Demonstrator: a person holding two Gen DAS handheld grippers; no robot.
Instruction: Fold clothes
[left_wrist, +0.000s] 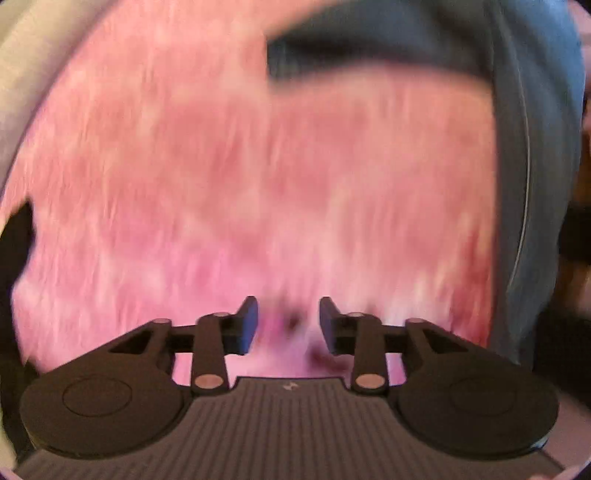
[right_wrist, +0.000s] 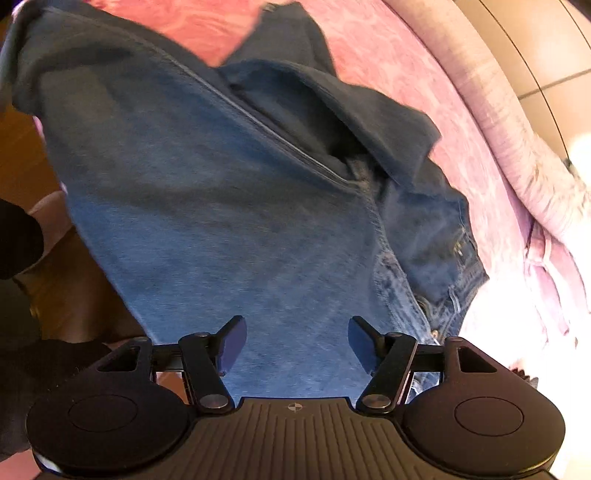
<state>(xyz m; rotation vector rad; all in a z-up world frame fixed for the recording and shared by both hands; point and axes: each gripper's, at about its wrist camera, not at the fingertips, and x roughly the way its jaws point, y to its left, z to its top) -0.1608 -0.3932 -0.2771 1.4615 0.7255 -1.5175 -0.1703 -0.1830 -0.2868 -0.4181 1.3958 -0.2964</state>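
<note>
Jeans on the pink bed, both grippers empty

The jeans (right_wrist: 229, 206) lie rumpled on the pink blanket (right_wrist: 424, 85), one leg doubled over near the crotch, their long axis running away from the right gripper (right_wrist: 297, 345) — its jaws gape just over the denim, holding nothing. The left gripper (left_wrist: 288, 325) (view blurred) is parted over bare blanket, jeans off to its right — so the right is nearer.

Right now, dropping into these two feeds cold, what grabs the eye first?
The blue jeans fill most of the right wrist view, spread on the pink cover with the right claw open just above the denim. In the left wrist view, blurred pink cover dominates, with the left claw open and denim along the upper right.
</note>
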